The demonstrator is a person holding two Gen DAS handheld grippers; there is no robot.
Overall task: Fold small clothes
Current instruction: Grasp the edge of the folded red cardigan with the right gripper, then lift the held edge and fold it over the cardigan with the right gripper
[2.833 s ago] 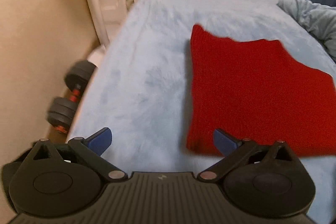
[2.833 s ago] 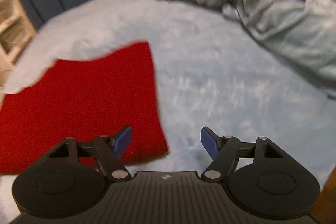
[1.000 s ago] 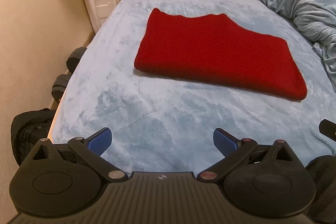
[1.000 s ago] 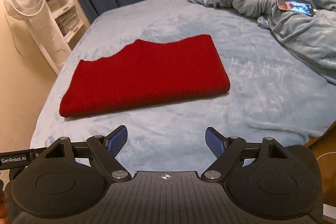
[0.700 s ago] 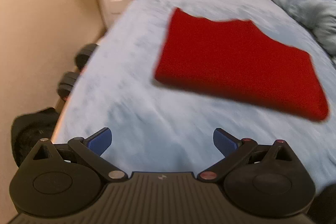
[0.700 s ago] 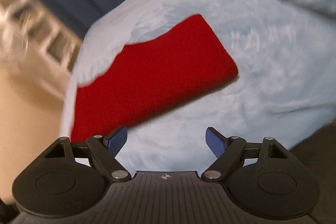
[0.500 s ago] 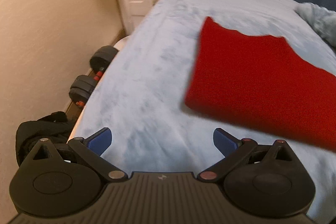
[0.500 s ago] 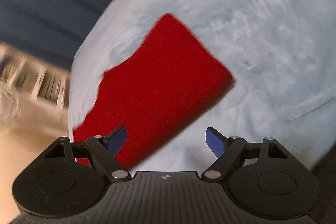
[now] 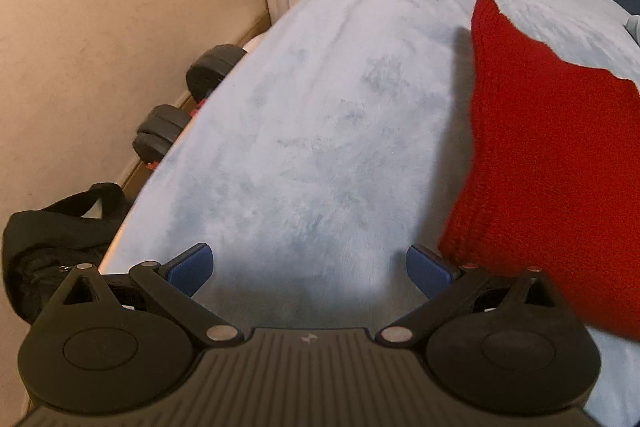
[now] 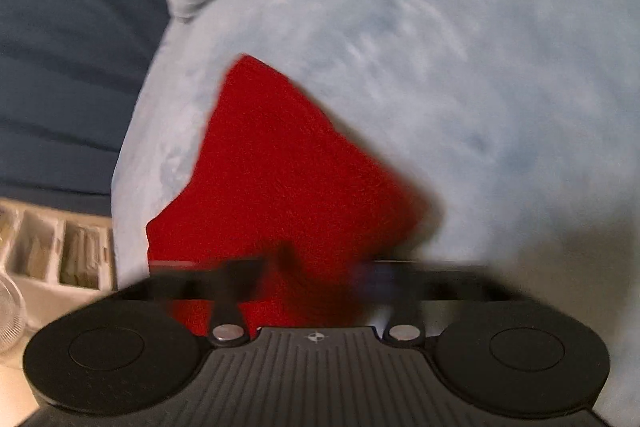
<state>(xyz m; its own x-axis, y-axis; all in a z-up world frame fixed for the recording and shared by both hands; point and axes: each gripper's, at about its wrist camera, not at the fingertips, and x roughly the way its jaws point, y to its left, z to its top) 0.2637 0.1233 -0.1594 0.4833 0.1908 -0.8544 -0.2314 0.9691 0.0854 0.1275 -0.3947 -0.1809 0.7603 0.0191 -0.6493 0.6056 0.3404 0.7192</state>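
Red knit garment (image 9: 552, 155) lies folded on the bed (image 9: 320, 131); left tool (image 9: 308, 267) spread beside its corner, right tool (image 10: 320, 275) closing, blurred, apparently pinching its edge to fold again.

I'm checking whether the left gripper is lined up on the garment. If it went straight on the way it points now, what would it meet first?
Probably the bare light blue bed cover. The open left gripper points down at it; the red knit garment lies beside its right finger.
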